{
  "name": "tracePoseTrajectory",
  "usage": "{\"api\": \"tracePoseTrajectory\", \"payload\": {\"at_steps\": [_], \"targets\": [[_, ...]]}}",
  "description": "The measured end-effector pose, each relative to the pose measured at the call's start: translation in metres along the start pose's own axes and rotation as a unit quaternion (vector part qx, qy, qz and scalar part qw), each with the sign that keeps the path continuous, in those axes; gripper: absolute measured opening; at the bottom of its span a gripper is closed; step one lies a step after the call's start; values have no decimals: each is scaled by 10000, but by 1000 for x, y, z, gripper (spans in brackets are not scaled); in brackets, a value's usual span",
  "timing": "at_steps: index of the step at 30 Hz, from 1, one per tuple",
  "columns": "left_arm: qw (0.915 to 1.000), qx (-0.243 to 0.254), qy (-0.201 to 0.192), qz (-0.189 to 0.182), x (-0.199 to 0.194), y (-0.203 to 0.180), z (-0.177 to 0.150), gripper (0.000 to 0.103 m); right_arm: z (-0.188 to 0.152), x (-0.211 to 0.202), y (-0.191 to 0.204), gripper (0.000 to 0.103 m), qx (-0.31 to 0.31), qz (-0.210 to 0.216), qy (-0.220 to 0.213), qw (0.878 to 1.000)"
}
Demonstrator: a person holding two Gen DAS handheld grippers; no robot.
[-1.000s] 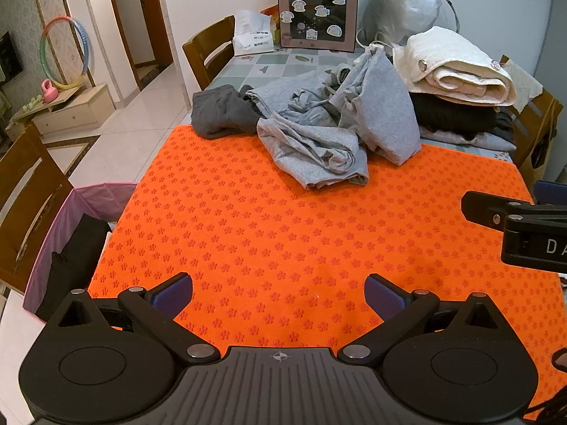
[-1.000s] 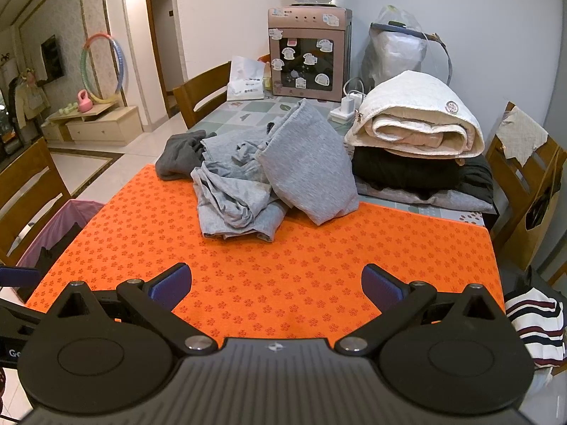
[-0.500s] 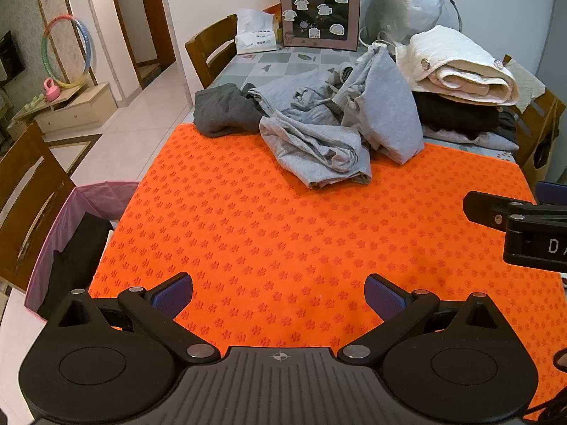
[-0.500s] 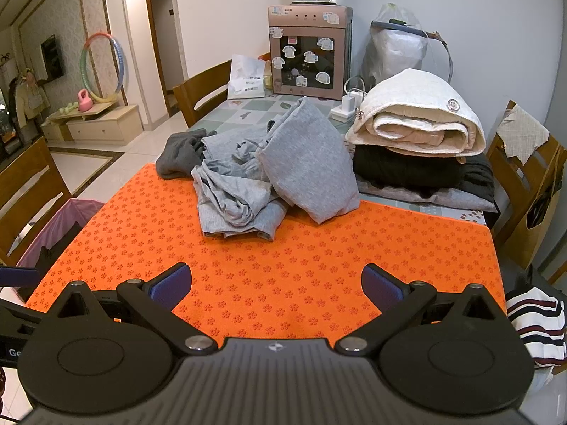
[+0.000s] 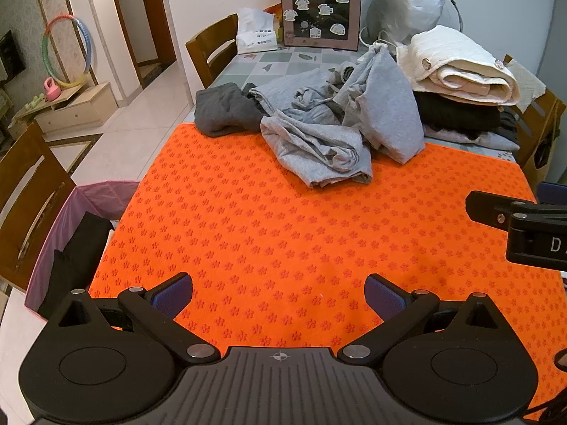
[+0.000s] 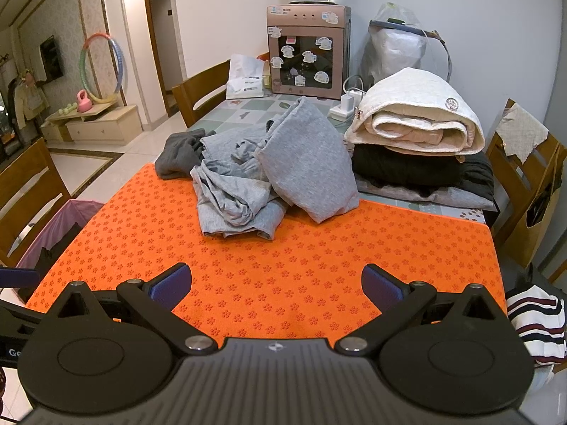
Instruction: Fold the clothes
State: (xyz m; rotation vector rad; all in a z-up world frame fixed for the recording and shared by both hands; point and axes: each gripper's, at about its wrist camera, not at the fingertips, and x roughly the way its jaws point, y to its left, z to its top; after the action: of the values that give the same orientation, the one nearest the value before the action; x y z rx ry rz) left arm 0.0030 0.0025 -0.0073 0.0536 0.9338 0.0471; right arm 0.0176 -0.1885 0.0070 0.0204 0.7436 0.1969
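Big orange mat (image 5: 301, 233) spread over the table, near half bare. Crumpled heap of light grey clothes (image 5: 340, 131) (image 6: 269, 173) dumped at the mat's far edge, partly hanging off onto the checkered tabletop. Cream quilt (image 6: 414, 117) rolled up on top of black folded stuff, just right of the heap. Dark grey garment (image 5: 223, 113) bunched up touching the heap's left side. Left gripper (image 5: 278, 292) held wide apart over the near mat, gripping nothing. Right gripper (image 6: 276, 283) same deal, spread wide and empty.
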Motion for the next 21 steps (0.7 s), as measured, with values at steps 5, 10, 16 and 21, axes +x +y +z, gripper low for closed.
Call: {"api": "tracePoseTrajectory", "payload": {"at_steps": [5,10,16,21], "targets": [[10000,0,2,-12,0,1,0,103,0,0,0,103,-4,-11,4,10000],[10000,-5,9,-24,1,2,0,103,1,-1,0,103,-5,-27,25,10000],[10000,-23,21,-51,2,3,1,103,1,1,-1,103,-10,-38,63,10000],[10000,-26,27,-18,3,2,2,103,2,3,0,103,-18,-45,88,9999]]}}
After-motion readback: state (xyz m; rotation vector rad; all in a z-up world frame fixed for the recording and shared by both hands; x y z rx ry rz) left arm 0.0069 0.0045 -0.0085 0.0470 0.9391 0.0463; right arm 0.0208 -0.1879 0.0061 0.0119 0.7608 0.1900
